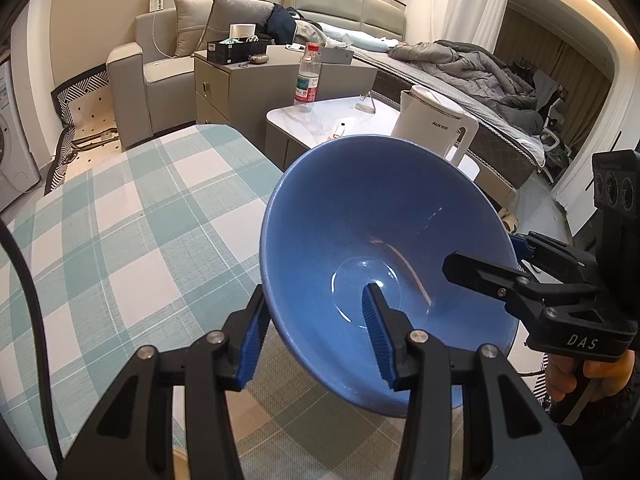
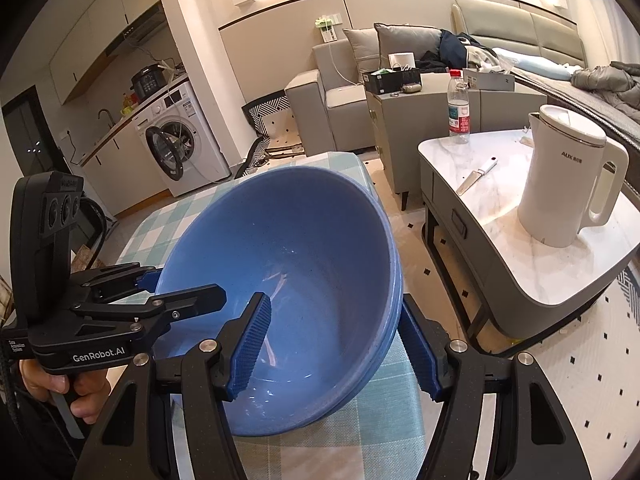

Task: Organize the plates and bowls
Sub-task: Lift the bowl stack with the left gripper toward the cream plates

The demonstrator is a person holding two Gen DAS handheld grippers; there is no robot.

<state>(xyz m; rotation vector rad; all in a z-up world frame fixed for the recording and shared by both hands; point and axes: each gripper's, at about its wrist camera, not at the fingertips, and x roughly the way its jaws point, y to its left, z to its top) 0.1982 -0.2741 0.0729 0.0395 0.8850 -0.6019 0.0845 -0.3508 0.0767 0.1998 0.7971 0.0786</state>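
Observation:
A stack of blue bowls (image 1: 372, 216) sits at the right edge of the checked tablecloth (image 1: 132, 216); the right wrist view (image 2: 304, 248) shows two nested rims. My left gripper (image 1: 316, 332) straddles the stack's near-left wall, one finger outside and one inside, jaws set wide with a gap to the wall. My right gripper (image 2: 340, 340) straddles the opposite wall the same way, also with a gap. Each gripper shows in the other's view, the right one (image 1: 492, 264) and the left one (image 2: 180, 288).
A low marble-top table (image 2: 540, 272) stands right of the bowls with a white kettle (image 2: 568, 176), a water bottle (image 2: 458, 106) and a knife (image 2: 476, 176). Behind are a grey cabinet (image 1: 236, 88), sofa (image 1: 160, 68) and bed; a washing machine (image 2: 180, 148) stands at left.

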